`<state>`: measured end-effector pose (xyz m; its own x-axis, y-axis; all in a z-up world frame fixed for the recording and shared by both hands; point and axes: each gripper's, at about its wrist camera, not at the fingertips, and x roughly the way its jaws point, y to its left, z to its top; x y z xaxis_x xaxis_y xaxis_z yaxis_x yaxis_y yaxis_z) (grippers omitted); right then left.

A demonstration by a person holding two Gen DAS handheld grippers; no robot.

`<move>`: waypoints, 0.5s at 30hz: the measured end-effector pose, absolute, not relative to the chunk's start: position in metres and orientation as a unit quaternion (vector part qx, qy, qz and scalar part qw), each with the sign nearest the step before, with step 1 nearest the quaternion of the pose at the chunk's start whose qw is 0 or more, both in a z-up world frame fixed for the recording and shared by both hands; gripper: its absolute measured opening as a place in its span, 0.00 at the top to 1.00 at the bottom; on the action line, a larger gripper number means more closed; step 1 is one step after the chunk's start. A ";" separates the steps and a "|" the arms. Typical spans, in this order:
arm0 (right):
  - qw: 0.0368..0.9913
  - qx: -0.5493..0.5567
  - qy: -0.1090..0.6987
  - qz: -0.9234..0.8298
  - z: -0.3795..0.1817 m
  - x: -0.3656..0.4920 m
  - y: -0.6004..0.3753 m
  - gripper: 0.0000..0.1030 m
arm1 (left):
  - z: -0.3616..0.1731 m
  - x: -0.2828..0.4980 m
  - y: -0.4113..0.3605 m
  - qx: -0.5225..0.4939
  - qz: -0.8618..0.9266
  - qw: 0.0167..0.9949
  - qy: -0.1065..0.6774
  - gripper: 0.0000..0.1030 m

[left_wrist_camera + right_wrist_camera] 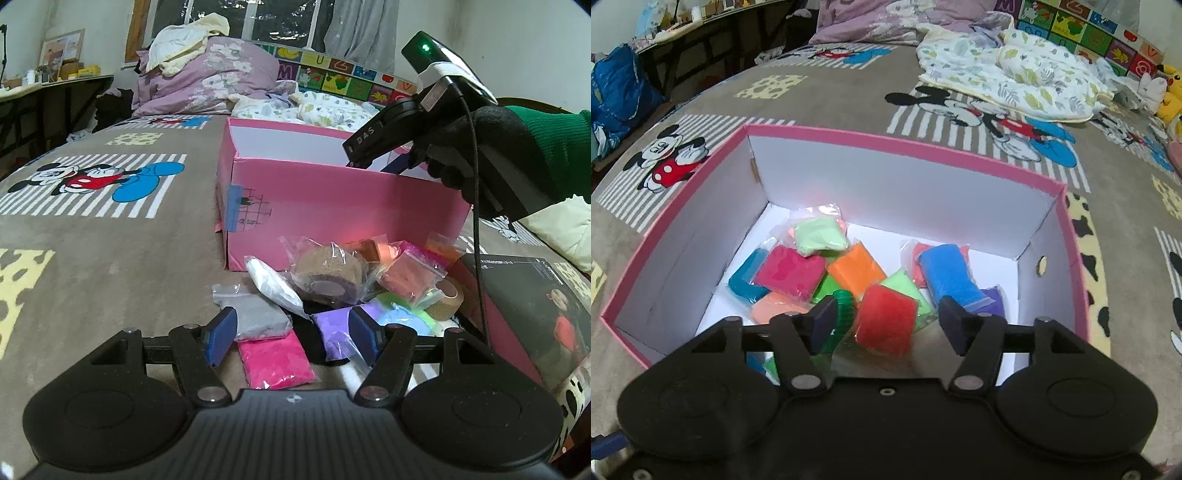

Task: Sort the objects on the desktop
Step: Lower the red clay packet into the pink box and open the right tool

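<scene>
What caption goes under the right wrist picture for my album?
Open right tongs hover over the pink box, already filled with colourful clay packets.

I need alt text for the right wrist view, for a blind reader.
The open right gripper hovers over an open pink box with white inner walls, which holds small bags of coloured clay, among them a red bag and a blue bag. The box stands on a Mickey Mouse blanket.

Pink box (1075, 236) with white inside, grey Mickey-patterned blanket (110, 240), hot-pink bag (275, 363).
</scene>
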<state>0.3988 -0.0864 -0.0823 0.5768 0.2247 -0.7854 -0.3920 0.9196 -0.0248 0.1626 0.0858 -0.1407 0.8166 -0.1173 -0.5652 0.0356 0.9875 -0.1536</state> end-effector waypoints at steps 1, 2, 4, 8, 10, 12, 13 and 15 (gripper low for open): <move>0.884 -0.094 0.423 0.174 -0.081 0.398 -0.088 0.40 | -0.140 0.162 0.086 -0.067 -0.041 0.951 0.300 0.36; 0.885 -0.089 0.422 0.174 -0.079 0.397 -0.090 0.39 | -0.140 0.161 0.086 -0.066 -0.041 0.951 0.300 0.36; 0.886 -0.081 0.421 0.177 -0.075 0.395 -0.092 0.39 | -0.141 0.160 0.085 -0.061 -0.043 0.951 0.301 0.36; 0.887 -0.084 0.410 0.196 -0.066 0.384 -0.091 0.39 | -0.145 0.157 0.088 -0.051 -0.042 0.950 0.307 0.36; 0.887 -0.088 0.405 0.205 -0.063 0.377 -0.091 0.39 | -0.148 0.156 0.090 -0.048 -0.040 0.948 0.311 0.36; 0.886 -0.092 0.400 0.214 -0.061 0.371 -0.091 0.39 | -0.150 0.156 0.091 -0.045 -0.039 0.948 0.314 0.36; 0.886 -0.095 0.396 0.220 -0.059 0.367 -0.092 0.39 | -0.151 0.156 0.091 -0.042 -0.038 0.948 0.314 0.36; 0.887 -0.095 0.387 0.235 -0.055 0.361 -0.093 0.39 | -0.153 0.156 0.092 -0.039 -0.034 0.948 0.315 0.36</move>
<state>0.3605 -0.0933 -0.0548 0.5902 0.3419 -0.7312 -0.4897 0.8718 0.0123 0.1564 0.0922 -0.1529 0.7996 -0.0883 -0.5940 0.0398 0.9947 -0.0943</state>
